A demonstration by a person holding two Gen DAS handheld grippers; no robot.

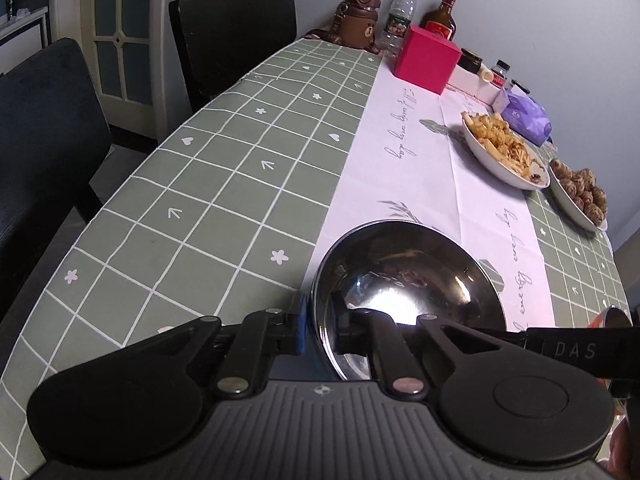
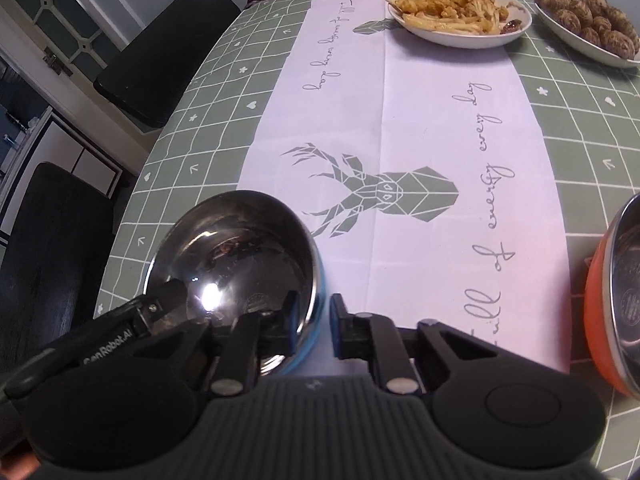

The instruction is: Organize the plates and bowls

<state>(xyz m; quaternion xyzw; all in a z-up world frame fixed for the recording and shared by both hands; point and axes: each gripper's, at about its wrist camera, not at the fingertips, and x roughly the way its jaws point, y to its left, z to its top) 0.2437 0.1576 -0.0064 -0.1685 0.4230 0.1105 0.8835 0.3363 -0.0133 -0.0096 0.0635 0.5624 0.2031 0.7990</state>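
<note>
A steel bowl (image 1: 400, 272) with a blue outer wall sits on the tablecloth near the table's front edge. My left gripper (image 1: 322, 328) is shut on its left rim, one pad inside and one outside. In the right wrist view my right gripper (image 2: 316, 324) is shut on the right rim of the same bowl (image 2: 240, 248) in the same way. A finger (image 2: 108, 350) of the left gripper shows at the bowl's left side. An orange bowl (image 2: 616, 292) with a steel inside stands to the right.
A white plate of cauliflower and fries (image 2: 456, 12) and a plate of brown pieces (image 2: 588, 16) stand at the far right. A pink box (image 1: 426, 58), bottles and jars line the wall. Two dark chairs (image 1: 236, 36) stand along the left edge.
</note>
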